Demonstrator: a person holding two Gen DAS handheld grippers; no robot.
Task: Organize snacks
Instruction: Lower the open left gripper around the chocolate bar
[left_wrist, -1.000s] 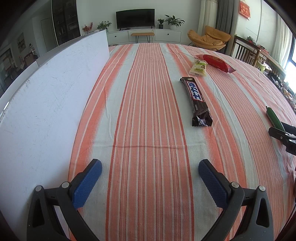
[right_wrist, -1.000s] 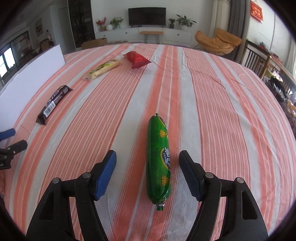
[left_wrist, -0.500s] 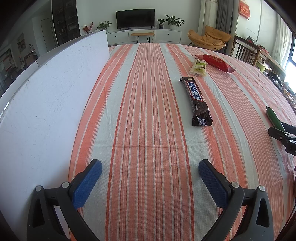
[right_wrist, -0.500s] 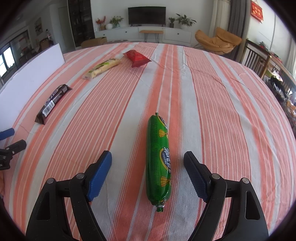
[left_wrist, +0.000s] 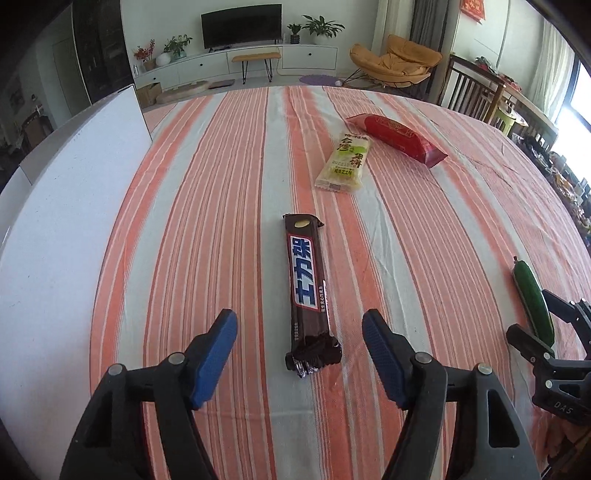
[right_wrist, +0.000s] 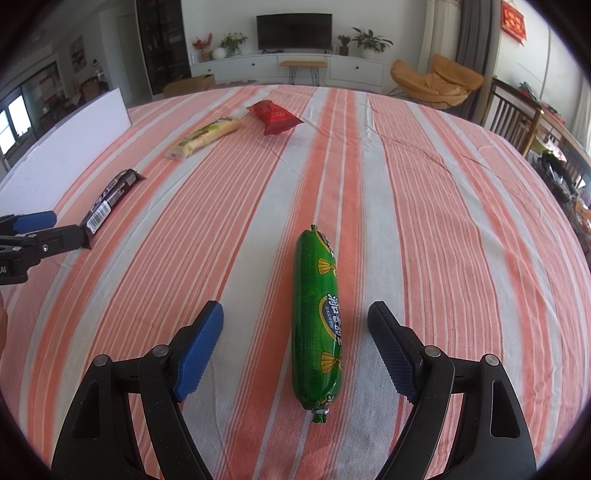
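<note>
**Two Grippers, Two Snacks Lined Up Lengthwise**

Four snacks lay on the striped tablecloth (left_wrist: 229, 192). The left gripper (left_wrist: 300, 343) stood with jaws spread wide, holding nothing, and the chocolate bar (left_wrist: 307, 291) lay straight ahead of it, its near crimped end reaching in between the blue pads (left_wrist: 214, 354). The bar's long axis ran away from the gripper, along the line of the fingers, so the pads faced its two long sides.

The right gripper (right_wrist: 295, 343) was likewise spread and empty, and the green sausage (right_wrist: 317, 317) lay between its fingers, nearer the right-hand pad, long axis also pointing away from the camera.

The cracker pack (left_wrist: 343, 162) and the red packet (left_wrist: 399, 138) sat farther off, just beside each other, well beyond the bar. A white board (left_wrist: 66, 206) stood along the left edge.

Each snack seemed nearest its own gripper, and a closing squeeze across the narrow width looked like the natural next grasp.
</note>
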